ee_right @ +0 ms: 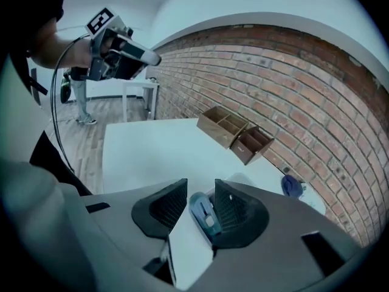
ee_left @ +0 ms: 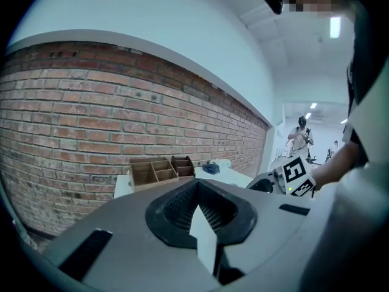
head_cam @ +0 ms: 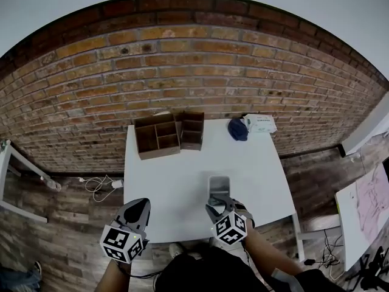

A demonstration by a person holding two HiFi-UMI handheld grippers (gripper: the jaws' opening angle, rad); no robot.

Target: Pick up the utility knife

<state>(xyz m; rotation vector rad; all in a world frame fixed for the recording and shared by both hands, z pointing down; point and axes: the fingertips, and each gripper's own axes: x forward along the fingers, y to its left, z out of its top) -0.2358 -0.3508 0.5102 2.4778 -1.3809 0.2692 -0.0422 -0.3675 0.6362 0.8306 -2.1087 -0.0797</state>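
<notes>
A blue utility knife [ee_right: 203, 212] lies between the jaws of my right gripper [ee_right: 200, 190], close against the right-hand pad; the left-hand pad stands apart from it, so the gripper is open. In the head view my right gripper [head_cam: 220, 204] points down at a small grey tray [head_cam: 219, 184] near the front of the white table [head_cam: 176, 175]; the knife itself is hidden there. My left gripper [head_cam: 141, 204] hangs off the table's front left corner, shut with nothing in it. Its ribbed pads meet at a point in the left gripper view [ee_left: 196, 190].
Two wooden compartment boxes [head_cam: 157, 135] [head_cam: 192, 129] stand at the table's back edge against the brick wall. A dark blue bundle [head_cam: 237, 129] and a white packet [head_cam: 260, 123] lie at the back right. Cables [head_cam: 100, 184] lie on the wooden floor to the left.
</notes>
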